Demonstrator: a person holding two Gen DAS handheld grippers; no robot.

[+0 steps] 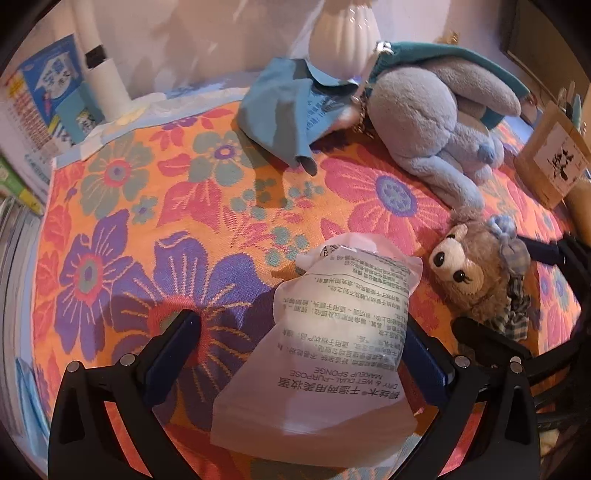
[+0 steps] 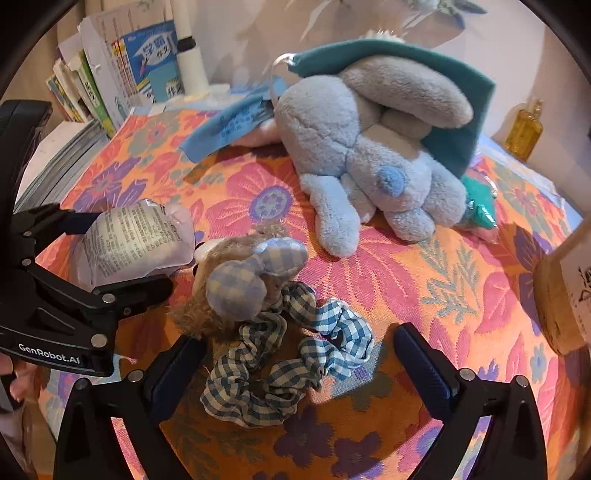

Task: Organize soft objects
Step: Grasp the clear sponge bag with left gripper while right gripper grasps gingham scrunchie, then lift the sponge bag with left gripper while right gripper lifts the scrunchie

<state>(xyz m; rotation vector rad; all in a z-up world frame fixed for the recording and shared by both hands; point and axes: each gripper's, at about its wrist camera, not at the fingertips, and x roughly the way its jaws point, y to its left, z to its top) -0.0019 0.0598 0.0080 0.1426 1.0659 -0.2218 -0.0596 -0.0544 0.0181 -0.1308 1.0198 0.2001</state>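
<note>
A white makeup-sponge packet [image 1: 332, 343] lies between the wide-open fingers of my left gripper [image 1: 299, 347], resting against the right finger; it also shows in the right wrist view [image 2: 136, 240]. A small brown plush bear [image 1: 472, 273] with a checked bow lies just right of it. My right gripper [image 2: 299, 350] is open around a blue checked scrunchie [image 2: 280, 369] beside the bear [image 2: 240, 280]. A grey-blue plush rabbit [image 2: 365, 147] lies further back on a teal cloth bag [image 2: 454, 96]. A light blue cloth [image 1: 284, 107] lies left of the rabbit.
Everything rests on a floral orange cloth [image 1: 166, 206]. Books [image 2: 122, 74] stand at the back left, a white vase [image 1: 343, 33] behind the cloth, a brown paper box [image 1: 550, 155] at right and an amber bottle [image 2: 524, 129] at the back right.
</note>
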